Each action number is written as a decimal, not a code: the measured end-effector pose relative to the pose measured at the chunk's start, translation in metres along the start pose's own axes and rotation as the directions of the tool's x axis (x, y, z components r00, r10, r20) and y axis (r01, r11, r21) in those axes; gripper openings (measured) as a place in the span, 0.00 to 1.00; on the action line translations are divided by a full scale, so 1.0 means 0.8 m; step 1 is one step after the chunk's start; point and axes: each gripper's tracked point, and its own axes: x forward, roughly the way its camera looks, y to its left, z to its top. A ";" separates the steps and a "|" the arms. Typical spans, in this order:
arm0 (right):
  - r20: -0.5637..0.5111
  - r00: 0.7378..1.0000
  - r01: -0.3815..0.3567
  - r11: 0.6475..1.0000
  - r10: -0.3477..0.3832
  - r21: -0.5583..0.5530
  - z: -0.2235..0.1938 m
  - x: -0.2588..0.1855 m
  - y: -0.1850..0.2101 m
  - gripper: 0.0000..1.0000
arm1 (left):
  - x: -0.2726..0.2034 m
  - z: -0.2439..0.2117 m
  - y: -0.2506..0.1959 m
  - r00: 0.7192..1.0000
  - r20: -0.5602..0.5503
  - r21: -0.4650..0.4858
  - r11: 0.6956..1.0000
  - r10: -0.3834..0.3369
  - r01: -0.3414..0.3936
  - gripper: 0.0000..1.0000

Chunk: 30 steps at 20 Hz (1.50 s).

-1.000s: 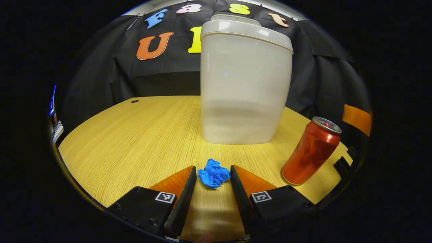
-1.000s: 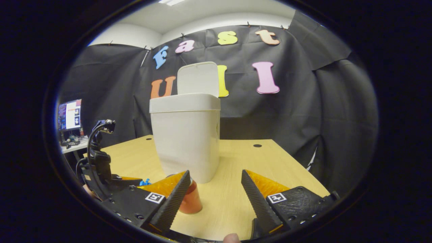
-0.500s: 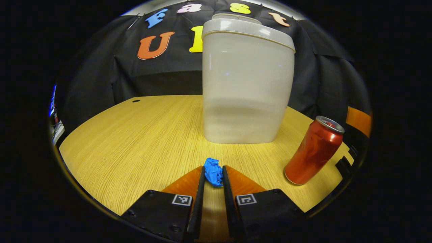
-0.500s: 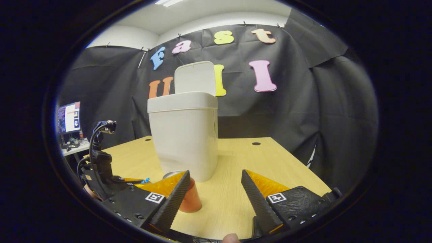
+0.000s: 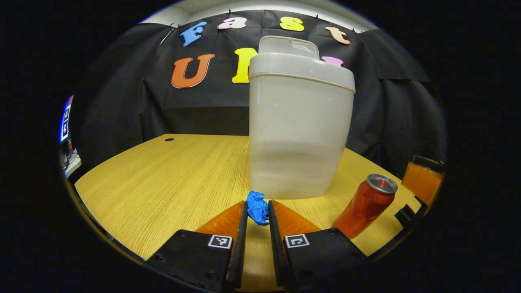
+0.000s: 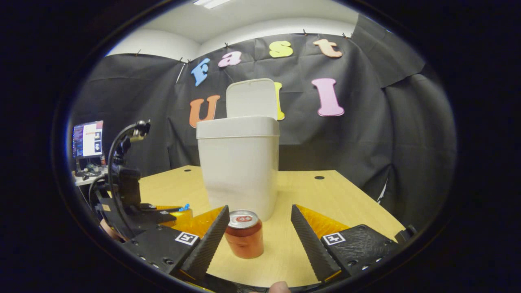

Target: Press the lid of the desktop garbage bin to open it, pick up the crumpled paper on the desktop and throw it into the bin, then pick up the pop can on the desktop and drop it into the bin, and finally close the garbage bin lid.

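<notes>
In the left gripper view my left gripper [image 5: 257, 211] is shut on the blue crumpled paper [image 5: 257, 206], held a little above the wooden desktop [image 5: 171, 179]. Straight ahead stands the white garbage bin [image 5: 299, 122] with its lid [image 5: 289, 45] flipped up. The red pop can [image 5: 364, 211] stands upright to the right. In the right gripper view my right gripper [image 6: 258, 219] is open, and the pop can [image 6: 244, 239] stands between its fingers, nearer the left one and untouched. Behind it is the bin [image 6: 240, 162] with its raised lid [image 6: 251, 98]. The left gripper [image 6: 163, 211] with the paper [image 6: 186, 207] shows at the left.
The desktop [image 6: 338, 203] ends close to the right of the can, and a black cloth wall hangs behind it. A monitor [image 6: 87, 139] stands on a side table at the far left. Two cable holes [image 6: 319, 177] are in the desktop behind the bin.
My left gripper closed on the blue paper and has lifted it off the desktop. My right gripper shifted left, so the can now stands between its open fingers.
</notes>
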 end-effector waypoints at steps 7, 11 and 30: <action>-0.047 0.999 0.014 1.000 -0.016 -0.028 -0.036 0.015 0.016 0.95 | -0.028 0.093 -0.006 0.984 0.177 0.017 1.000 -0.022 0.019 0.33; -0.090 0.996 0.021 0.999 -0.025 -0.043 -0.061 0.019 0.025 0.95 | -0.043 0.110 -0.001 0.974 0.226 0.073 0.997 -0.022 0.005 0.33; -0.290 0.954 0.079 0.997 -0.074 0.005 -0.143 0.058 0.017 0.96 | -0.049 0.117 0.023 0.972 0.235 0.054 0.998 0.009 -0.022 0.33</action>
